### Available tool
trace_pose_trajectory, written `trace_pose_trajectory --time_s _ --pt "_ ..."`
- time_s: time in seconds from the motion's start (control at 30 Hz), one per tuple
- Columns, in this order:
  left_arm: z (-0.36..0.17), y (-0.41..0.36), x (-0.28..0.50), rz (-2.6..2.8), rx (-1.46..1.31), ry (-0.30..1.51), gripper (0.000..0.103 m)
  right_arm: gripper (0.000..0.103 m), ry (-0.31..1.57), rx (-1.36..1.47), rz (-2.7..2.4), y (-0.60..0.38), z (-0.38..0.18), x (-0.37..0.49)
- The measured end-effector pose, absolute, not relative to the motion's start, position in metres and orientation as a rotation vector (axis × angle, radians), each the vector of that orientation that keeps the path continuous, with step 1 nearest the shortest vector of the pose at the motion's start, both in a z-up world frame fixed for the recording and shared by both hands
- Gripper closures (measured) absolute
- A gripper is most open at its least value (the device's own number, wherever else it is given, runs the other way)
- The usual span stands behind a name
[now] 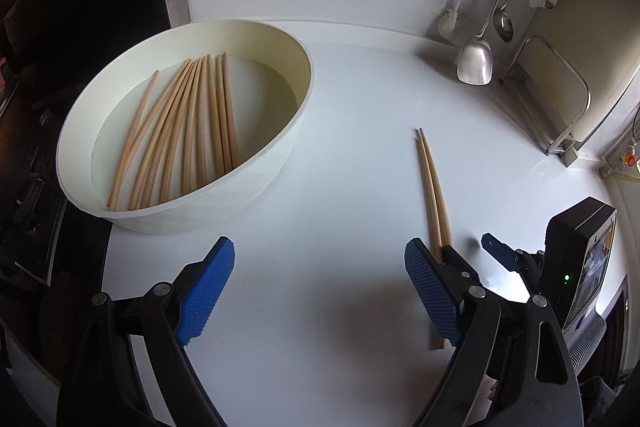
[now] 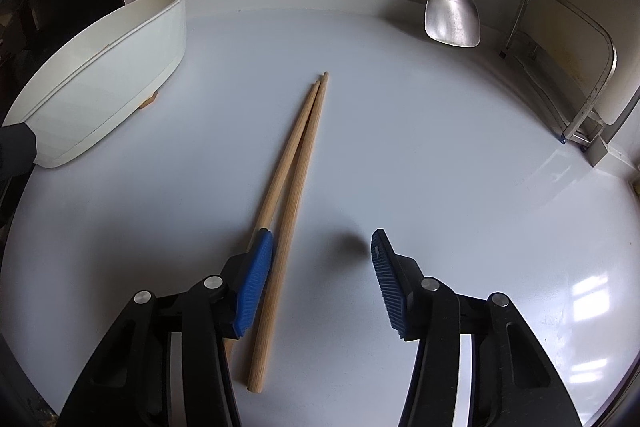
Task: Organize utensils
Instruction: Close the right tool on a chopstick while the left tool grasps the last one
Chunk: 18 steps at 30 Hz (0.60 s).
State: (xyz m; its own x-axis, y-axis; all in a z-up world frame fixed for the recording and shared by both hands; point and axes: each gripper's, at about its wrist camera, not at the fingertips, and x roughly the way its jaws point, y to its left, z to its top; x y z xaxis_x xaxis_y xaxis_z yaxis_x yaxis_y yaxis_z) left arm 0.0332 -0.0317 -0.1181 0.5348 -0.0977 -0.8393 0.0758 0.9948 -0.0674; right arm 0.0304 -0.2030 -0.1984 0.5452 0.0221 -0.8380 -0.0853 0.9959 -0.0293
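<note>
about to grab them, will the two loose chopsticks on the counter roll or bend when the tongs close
The two loose chopsticks look like rigid wood, so probably no bending. Round shafts on the smooth white counter may roll or scissor apart. Both right tongs pads look ribbed, which should help grip.

Counter (image 2: 400,155) open; tub (image 2: 100,75) (left) blocks.

Tan chopsticks (image 2: 294,183), cream tub (image 1: 280,151), white counter (image 2: 400,147), blue ribbed claw pads (image 2: 256,283).
</note>
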Motion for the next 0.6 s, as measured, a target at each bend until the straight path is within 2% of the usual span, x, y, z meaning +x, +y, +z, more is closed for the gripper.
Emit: trace_pose_trajectory --time_s 0.23,0.6 --pt "-0.124 -0.049 0.032 -0.119 -0.017 1.01 0.018 0.096 0.99 -0.071 0.078 -0.21 -0.198 0.027" --pt "-0.151 -0.096 0.044 -0.185 0.009 1.033 0.018 0.096 0.991 -0.03 0.017 -0.259 -0.199 0.008"
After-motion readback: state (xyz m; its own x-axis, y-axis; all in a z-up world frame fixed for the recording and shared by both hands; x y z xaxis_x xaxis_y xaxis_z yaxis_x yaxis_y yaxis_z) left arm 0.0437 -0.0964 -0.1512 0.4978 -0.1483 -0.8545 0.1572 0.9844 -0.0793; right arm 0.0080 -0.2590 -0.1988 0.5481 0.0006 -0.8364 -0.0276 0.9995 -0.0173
